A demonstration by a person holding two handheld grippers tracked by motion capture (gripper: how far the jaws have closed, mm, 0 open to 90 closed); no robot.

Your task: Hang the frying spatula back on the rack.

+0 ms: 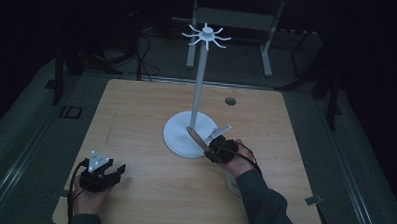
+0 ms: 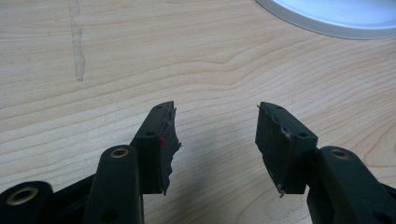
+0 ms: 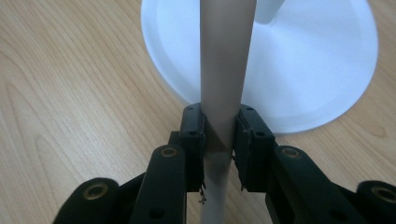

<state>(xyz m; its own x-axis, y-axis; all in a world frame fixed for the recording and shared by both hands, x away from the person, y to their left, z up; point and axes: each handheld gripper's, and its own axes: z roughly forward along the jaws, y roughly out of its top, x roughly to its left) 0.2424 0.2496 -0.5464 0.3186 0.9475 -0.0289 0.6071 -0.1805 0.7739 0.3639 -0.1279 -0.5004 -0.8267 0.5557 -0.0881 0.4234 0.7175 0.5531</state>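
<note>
At centre-right of the high view the right gripper [image 1: 216, 148] is clamped on a tan strip [image 3: 223, 93] running lengthwise away over the white stand's base [image 1: 178, 136], while the left gripper [image 1: 115, 172], lower left, rests on the worktop [image 1: 136, 105] with jaws apart.

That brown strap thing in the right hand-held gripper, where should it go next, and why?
Probably lift it toward the hooks atop the white stand. The right hand-held gripper is shut on the strap low over the stand's base, the hooks look bare, and the left hand-held gripper is open, holding nothing.
</note>
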